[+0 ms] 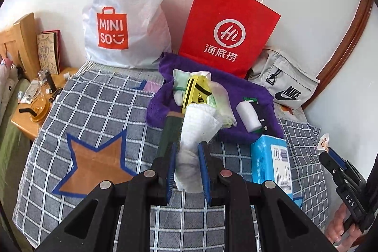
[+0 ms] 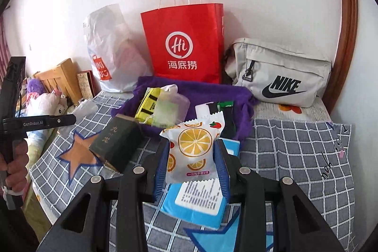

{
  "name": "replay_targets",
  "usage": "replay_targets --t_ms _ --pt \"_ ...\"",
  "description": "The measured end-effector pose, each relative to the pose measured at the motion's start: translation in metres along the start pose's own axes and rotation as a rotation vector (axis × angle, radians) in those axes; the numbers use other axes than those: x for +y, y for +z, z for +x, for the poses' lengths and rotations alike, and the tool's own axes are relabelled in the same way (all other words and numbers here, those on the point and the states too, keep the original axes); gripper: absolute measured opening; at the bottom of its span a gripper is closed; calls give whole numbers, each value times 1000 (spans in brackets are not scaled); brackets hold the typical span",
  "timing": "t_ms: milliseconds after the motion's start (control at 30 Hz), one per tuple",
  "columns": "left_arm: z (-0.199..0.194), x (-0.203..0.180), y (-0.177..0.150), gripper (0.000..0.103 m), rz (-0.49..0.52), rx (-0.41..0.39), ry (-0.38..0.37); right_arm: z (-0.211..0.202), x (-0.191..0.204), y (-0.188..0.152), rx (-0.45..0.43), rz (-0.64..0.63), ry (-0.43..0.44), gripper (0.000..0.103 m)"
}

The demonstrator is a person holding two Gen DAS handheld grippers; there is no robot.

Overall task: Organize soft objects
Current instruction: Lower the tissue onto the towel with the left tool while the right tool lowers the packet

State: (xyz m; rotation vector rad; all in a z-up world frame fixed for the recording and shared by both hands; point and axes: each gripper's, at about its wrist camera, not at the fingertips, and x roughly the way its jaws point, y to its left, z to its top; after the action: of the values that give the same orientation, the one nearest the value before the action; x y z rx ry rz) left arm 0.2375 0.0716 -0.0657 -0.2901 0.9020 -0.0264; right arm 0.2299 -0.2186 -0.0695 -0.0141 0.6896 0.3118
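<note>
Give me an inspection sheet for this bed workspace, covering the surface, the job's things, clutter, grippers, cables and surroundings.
Surface: grey checked bedspread with an orange star patch.
Job's things: purple fleece tray holding a yellow Adidas item and pale green pouches; white folded cloth; orange-print sachet.
Clutter: blue tissue pack; dark green box, seemingly off the bed.
Grippers: left gripper shut on the white folded cloth; right gripper shut on the orange-print sachet.
Cables: nothing seen.
Surroundings: Miniso plastic bag, red Haidilao paper bag and grey Nike pouch against the wall; cluttered wooden nightstand.
</note>
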Motion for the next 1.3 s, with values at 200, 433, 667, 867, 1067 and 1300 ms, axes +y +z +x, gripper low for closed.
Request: replay_targets --t_ms 200,433,667,867,1067,1300 --pt "13 -13 22 19 32 -10 5 15 -9 22 -13 8 -11 38" --pt "27 -25 50 19 63 -30 21 35 -17 51 -30 18 -17 38" --pt "43 -28 81 19 64 -35 44 60 -26 79 -38 31 -7 39" --pt "57 -34 101 19 59 -43 32 85 -35 107 -31 58 16 39" --pt "78 -45 117 19 84 -48 30 101 -31 131 -58 44 31 40" --pt "113 -45 120 19 78 -28 28 143 -46 120 9 81 38 40"
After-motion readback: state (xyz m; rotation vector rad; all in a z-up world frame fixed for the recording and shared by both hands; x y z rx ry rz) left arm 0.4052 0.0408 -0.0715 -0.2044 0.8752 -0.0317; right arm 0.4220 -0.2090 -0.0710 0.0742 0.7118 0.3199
